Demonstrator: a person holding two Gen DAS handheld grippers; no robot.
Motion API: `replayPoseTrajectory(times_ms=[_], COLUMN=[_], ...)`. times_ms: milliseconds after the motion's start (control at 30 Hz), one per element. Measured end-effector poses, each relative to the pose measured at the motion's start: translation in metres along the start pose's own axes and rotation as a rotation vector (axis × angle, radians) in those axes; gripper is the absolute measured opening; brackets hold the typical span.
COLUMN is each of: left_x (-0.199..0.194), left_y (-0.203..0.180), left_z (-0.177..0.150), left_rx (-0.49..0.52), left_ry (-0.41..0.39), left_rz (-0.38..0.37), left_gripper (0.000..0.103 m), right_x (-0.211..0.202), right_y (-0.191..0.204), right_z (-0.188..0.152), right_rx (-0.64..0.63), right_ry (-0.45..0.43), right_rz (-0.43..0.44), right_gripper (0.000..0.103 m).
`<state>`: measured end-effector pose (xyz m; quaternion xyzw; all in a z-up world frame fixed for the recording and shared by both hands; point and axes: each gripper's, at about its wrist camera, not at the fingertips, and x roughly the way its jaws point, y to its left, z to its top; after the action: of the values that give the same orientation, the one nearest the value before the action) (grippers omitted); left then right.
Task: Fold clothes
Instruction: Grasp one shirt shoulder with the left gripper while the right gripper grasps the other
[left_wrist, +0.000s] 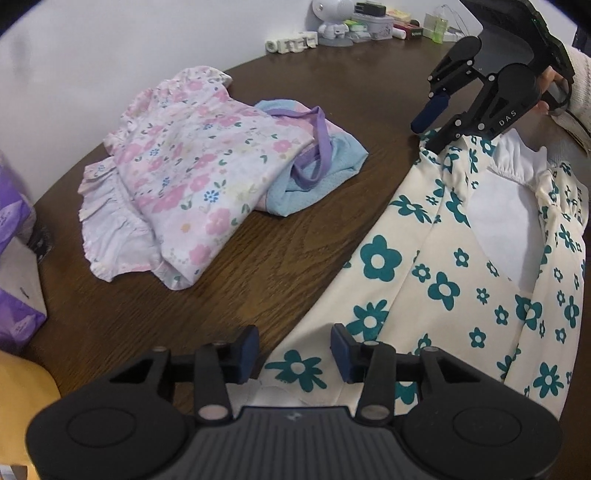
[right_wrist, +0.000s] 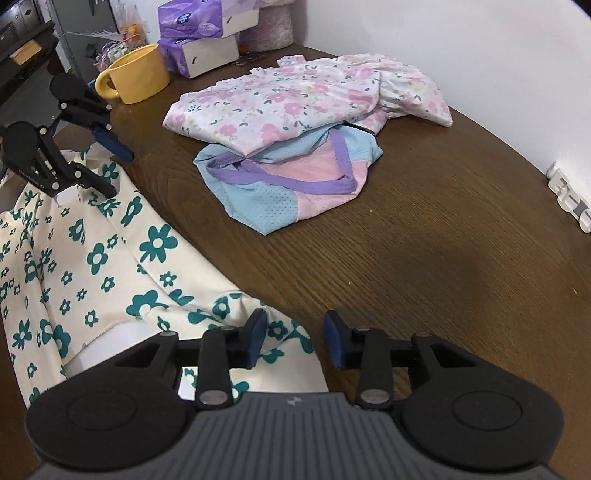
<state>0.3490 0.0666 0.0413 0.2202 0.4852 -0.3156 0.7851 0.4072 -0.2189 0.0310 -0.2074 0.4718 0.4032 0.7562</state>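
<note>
Cream dress printed with teal flowers lies spread on the near right part of a dark brown wooden table, its white-lined neckline toward the far end. A plain white wall backs the table. The left gripper sits low over the dress's near corner, jaws part-way apart with the fabric edge between the blue pads, though no squeeze on it shows. The right gripper stands the same way at the other corner, cloth lying under its left pad only. The letters "DAS" show on the right gripper's arm in the left wrist view. Farther left lies a folded pink floral garment, resting partly on a blue and pink mesh piece with purple trim. Purple tissue packs and a yellow mug stand at the far edge, with a small white figurine and boxes along the wall.
</note>
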Motion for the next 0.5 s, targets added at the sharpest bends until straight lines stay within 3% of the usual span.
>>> replayPoseTrajectory(times_ms=[167,500], left_x=[0.0028,0.0011], left_y=[0.0057,0.0068], left_z=[0.0043,-0.0009], left_rx=[-0.011,-0.011], left_ry=[0.023,-0.014], left_rz=[-0.030,-0.041], left_gripper=[0.043,0.043], right_x=[0.0007,-0.0050], right_y=[-0.0001,-0.0024], right_z=[0.0014,-0.0075], right_rx=[-0.004,0.016], right_ry=[0.011,-0.010], right_rz=[0.001,0.049], right_gripper=[0.034,0.034])
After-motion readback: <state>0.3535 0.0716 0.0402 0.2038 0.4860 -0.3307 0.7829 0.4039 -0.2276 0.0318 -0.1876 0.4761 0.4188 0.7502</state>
